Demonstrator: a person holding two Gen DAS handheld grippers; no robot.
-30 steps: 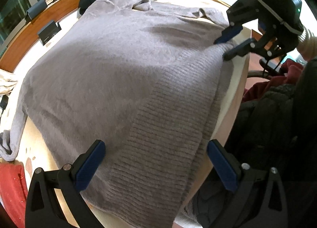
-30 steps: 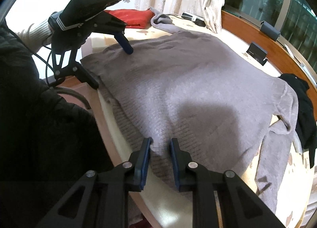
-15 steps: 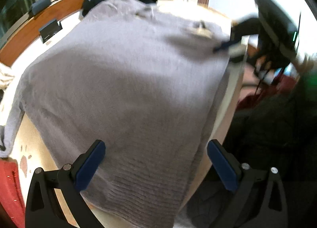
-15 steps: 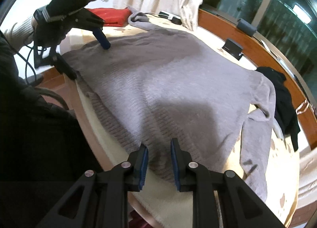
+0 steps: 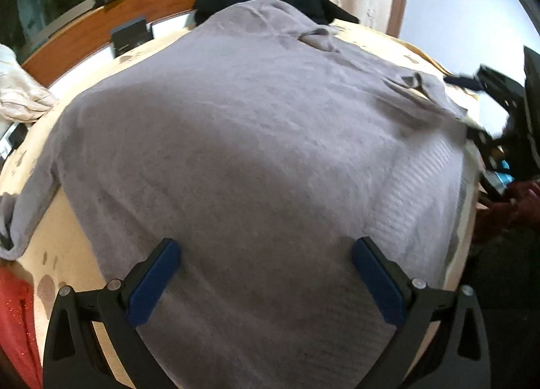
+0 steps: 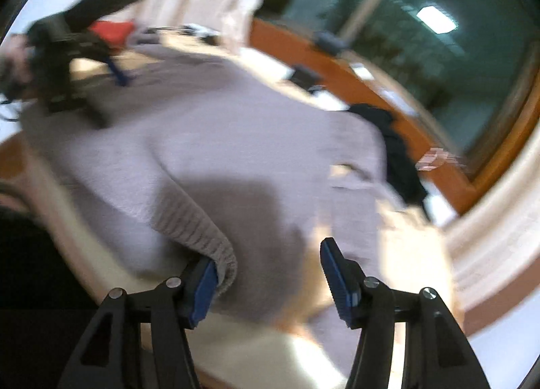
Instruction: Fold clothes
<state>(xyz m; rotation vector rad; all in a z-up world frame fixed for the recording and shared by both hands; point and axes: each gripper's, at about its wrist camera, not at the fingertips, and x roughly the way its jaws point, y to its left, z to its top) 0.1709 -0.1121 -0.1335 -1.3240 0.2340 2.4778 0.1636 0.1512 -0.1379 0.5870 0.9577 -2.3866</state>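
The grey sweater (image 5: pixel 256 152) is lying spread across the cream surface (image 5: pixel 72 247), hiding most of it. The left claw (image 5: pixel 266 282) is hovering spread wide over the near hem. The right claw (image 6: pixel 270 282) (view badly blurred) is standing parted, ribbed hem draping against its left finger (image 6: pixel 202 287). No writing is showing legibly.

The left gripper (image 5: pixel 265 279) has its blue-padded fingers (image 5: pixel 153 282) spread wide, pointing forward and low. The right gripper (image 6: pixel 268 277) is also spread, its left finger (image 6: pixel 202 287) tucked under a lifted hem while the other finger stands free. Seen from the left wrist, the right gripper (image 5: pixel 486 108) sits blurred at the far right edge.
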